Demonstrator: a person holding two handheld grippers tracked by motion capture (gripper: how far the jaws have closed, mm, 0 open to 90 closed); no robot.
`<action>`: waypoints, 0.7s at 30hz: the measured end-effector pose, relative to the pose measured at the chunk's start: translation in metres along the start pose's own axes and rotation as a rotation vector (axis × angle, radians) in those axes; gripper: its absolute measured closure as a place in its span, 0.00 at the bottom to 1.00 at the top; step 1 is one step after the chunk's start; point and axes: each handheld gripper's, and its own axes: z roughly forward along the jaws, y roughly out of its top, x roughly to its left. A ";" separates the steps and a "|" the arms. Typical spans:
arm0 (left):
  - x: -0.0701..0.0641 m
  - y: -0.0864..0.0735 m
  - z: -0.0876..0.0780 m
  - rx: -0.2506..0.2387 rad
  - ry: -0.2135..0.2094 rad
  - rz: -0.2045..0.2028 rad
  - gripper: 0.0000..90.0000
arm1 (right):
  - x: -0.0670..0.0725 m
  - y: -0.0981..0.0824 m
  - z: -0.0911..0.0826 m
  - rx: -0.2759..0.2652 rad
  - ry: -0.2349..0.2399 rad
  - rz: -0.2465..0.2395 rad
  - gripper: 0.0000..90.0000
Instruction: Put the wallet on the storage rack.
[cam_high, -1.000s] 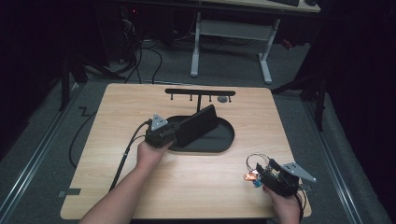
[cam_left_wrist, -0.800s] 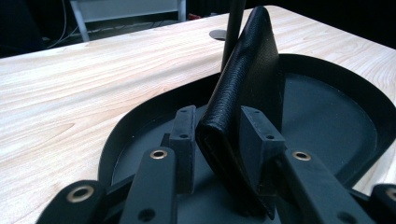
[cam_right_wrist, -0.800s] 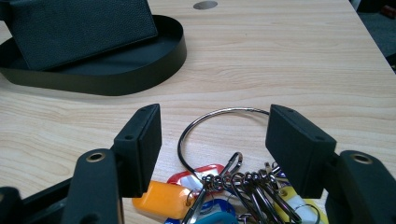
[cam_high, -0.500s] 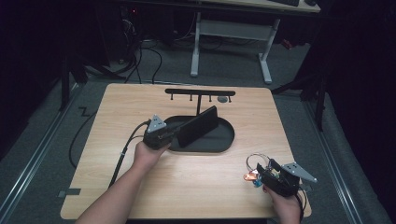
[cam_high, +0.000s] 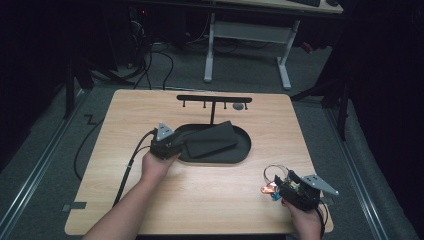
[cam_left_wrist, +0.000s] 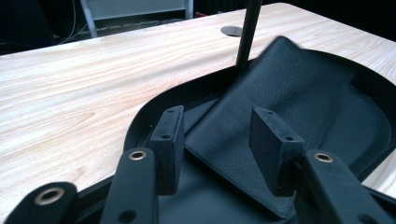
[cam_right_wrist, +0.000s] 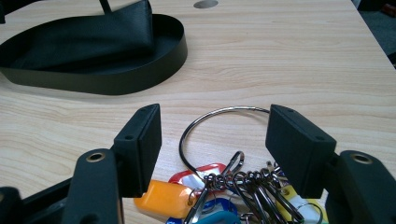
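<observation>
Wallet (cam_left_wrist: 275, 93), lowered into tray (cam_left_wrist: 140, 121), lies between opened left tongs (cam_left_wrist: 224, 140).

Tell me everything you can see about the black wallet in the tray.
The black wallet is a flat, rectangular piece, leather-like with a fine grain. It lies tilted in the dark oval tray, its far end leaning by the thin black post. The left gripper has just been opening; its fingers straddle the near corner without pressing it.
</observation>
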 end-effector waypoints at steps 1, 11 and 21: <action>0.000 0.000 0.000 0.001 -0.002 0.002 0.62 | 0.000 0.000 0.000 0.000 0.000 0.000 0.40; -0.016 -0.002 -0.002 -0.014 -0.035 0.036 0.67 | 0.000 0.000 0.000 -0.001 0.003 0.000 0.40; -0.021 -0.018 -0.021 -0.003 -0.031 0.039 0.64 | 0.001 0.000 0.000 0.005 0.003 -0.003 0.40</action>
